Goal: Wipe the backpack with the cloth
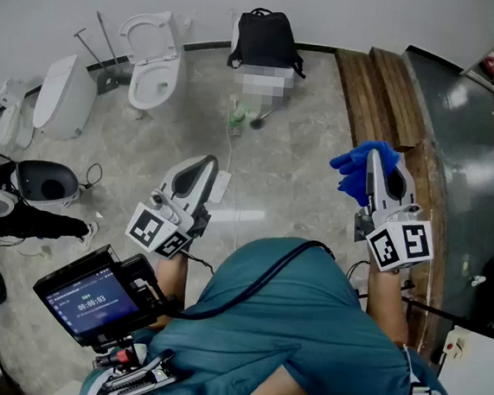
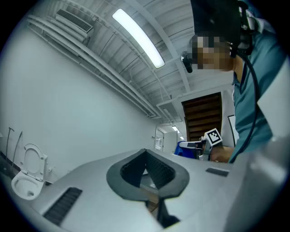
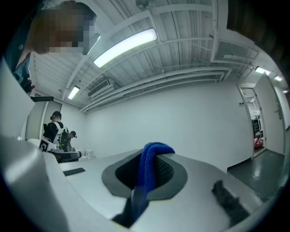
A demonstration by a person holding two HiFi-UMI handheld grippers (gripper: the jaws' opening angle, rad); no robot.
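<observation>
Both grippers are held up in front of the chest, well apart, noses pointing forward and tilted upward. Left gripper (image 1: 204, 166): jaws together, ribbed pads meeting at the tip, nothing between them. Its marker cube (image 1: 159, 230) faces the head camera, with the left forearm (image 1: 168, 272) rising bare beneath it. Right gripper (image 1: 378, 161): jaws clamped on a blue cloth (image 1: 354, 165), which bunches over the tip and hangs down between the pads. The right hand (image 1: 385, 279) grips just below that gripper's cube.
</observation>
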